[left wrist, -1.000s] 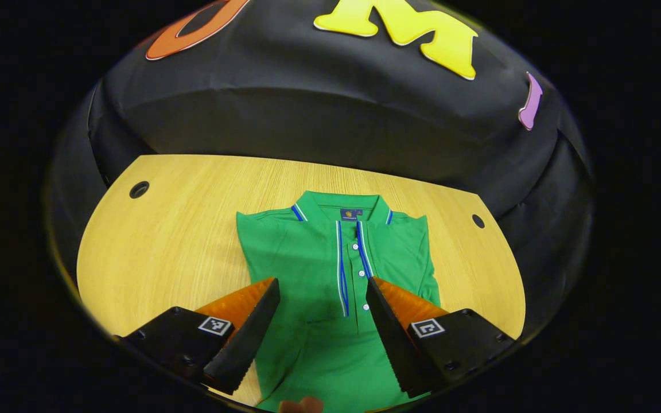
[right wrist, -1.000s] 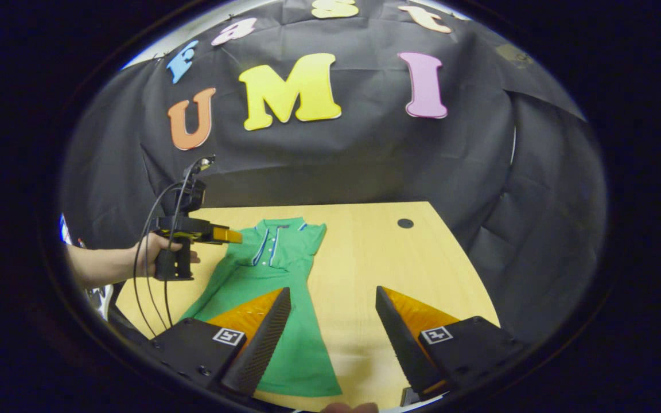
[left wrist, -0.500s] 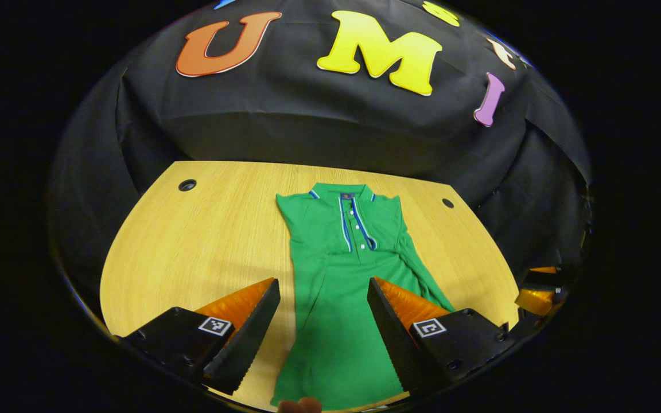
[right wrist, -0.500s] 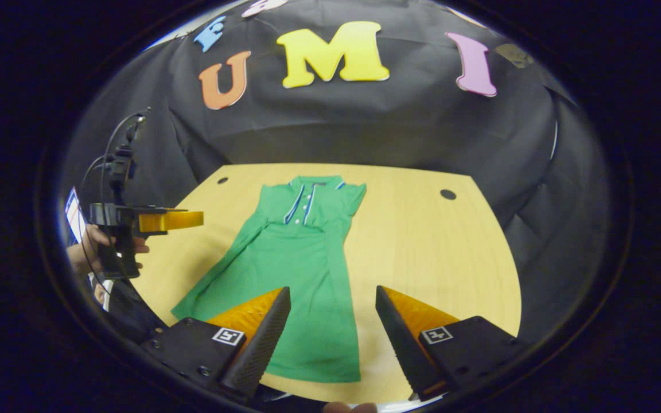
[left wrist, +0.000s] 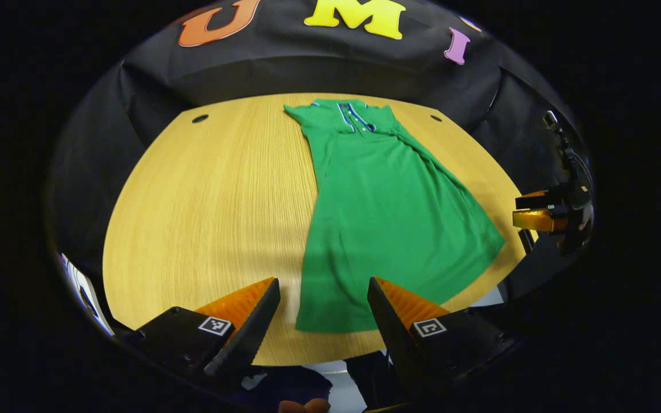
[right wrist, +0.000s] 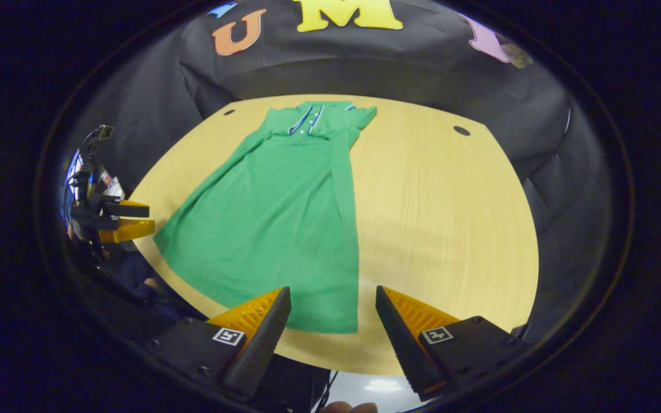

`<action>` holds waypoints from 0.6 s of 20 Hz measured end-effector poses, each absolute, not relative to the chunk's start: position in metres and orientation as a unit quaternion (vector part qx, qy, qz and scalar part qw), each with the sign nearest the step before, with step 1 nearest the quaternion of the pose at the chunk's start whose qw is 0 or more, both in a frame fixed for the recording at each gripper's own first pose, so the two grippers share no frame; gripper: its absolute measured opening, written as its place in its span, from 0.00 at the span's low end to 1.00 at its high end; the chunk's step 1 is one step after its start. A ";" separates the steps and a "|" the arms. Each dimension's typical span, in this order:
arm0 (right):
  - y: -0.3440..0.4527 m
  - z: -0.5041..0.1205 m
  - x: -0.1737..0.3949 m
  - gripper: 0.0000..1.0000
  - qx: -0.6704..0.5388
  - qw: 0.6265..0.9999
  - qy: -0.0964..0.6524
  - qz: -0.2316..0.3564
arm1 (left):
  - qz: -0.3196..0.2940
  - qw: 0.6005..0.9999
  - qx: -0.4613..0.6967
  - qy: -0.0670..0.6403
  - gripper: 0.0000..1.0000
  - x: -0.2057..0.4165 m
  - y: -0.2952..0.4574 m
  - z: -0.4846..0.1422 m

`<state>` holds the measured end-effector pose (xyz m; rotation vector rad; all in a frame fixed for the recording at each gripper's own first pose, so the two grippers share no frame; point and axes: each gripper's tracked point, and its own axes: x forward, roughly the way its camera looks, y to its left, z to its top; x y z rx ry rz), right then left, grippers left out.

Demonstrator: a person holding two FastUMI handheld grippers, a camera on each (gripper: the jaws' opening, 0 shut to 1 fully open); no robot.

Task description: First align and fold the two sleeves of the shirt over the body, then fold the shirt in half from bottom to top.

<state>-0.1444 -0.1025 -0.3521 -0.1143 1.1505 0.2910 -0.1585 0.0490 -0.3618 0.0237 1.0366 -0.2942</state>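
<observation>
Left gripper (left wrist: 323,298) and right gripper (right wrist: 333,307) hang above the table's (left wrist: 216,206) near edge, jaws apart (nothing between them). Beyond, the green shirt (left wrist: 382,212) lies flat, sleeves folded in, collar (left wrist: 353,109) at the far edge.

The shirt (left wrist: 388,218) has its sleeves folded out of sight; its placket buttons (right wrist: 307,123) are too small to count

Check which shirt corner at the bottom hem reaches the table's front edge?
The bottom corner nearest the right gripper; it flares out to the table edge, while the other corner stays inboard.
</observation>
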 end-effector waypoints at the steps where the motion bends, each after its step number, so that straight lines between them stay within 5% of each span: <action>1: -0.103 -0.361 -0.149 0.93 -0.059 0.823 0.548 0.137 | -0.141 0.855 0.011 0.498 0.99 -0.162 0.048 -0.368; 12: -0.095 -0.406 -0.154 0.96 -0.091 0.808 0.566 0.136 | -0.154 0.846 0.086 0.502 0.99 -0.176 0.042 -0.400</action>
